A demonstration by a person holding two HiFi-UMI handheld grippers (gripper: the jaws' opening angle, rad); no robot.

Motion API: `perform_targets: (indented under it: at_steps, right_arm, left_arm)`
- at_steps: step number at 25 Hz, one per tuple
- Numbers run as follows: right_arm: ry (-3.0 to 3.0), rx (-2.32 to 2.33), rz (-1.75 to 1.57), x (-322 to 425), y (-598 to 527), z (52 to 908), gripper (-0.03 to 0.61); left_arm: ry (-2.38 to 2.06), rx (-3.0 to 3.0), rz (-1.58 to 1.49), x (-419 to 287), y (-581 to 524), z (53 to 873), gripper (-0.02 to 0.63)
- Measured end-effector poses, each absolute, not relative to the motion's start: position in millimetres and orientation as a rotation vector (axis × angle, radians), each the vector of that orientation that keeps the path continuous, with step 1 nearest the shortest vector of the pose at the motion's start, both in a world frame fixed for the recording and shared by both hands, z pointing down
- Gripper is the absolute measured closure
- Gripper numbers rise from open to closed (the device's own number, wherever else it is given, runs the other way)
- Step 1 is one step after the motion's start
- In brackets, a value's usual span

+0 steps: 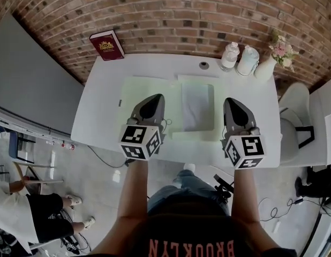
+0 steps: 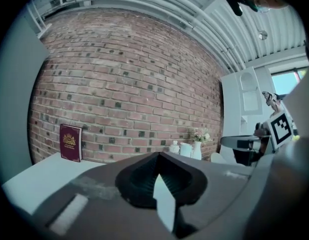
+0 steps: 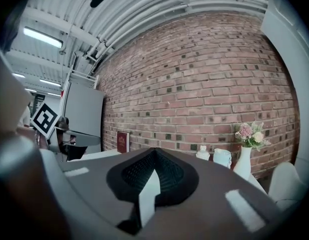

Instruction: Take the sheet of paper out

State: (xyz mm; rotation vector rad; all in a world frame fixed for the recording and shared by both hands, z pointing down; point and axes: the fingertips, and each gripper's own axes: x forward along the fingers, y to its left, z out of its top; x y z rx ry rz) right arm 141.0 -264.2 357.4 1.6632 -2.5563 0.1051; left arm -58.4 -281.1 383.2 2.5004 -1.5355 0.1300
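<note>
A white sheet of paper (image 1: 197, 107) lies in a clear sleeve on a pale green mat (image 1: 147, 87) in the middle of the white table (image 1: 101, 116). My left gripper (image 1: 153, 98) hovers over the mat, left of the sheet, jaws pressed together with nothing in them. My right gripper (image 1: 230, 101) hovers just right of the sheet, also shut and empty. Both point level toward the brick wall. In the left gripper view the gripper (image 2: 158, 156) closes to a point; so does the gripper (image 3: 154, 152) in the right gripper view.
A red book (image 1: 106, 45) leans on the brick wall at the table's back left. A bottle (image 1: 228, 56), a white jug (image 1: 247, 61) and a flower vase (image 1: 270, 63) stand at the back right. A white chair (image 1: 294, 116) is to the right; a seated person (image 1: 26, 208) is lower left.
</note>
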Motion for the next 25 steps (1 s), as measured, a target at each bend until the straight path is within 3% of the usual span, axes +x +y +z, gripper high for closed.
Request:
perform_targets:
  at_steps: [22,25]
  right_arm:
    - [-2.38,1.527,0.423,173.3,-327.3,477.8,0.577]
    - [-2.35,1.535,0.458,177.9,-330.7,491.1,0.577]
  left_arm:
    - [-1.21,2.311,0.449,-7.3,-331.7,524.4,0.612]
    - [-1.127,2.289,0.503,-0.6,-328.0,547.5,0.529]
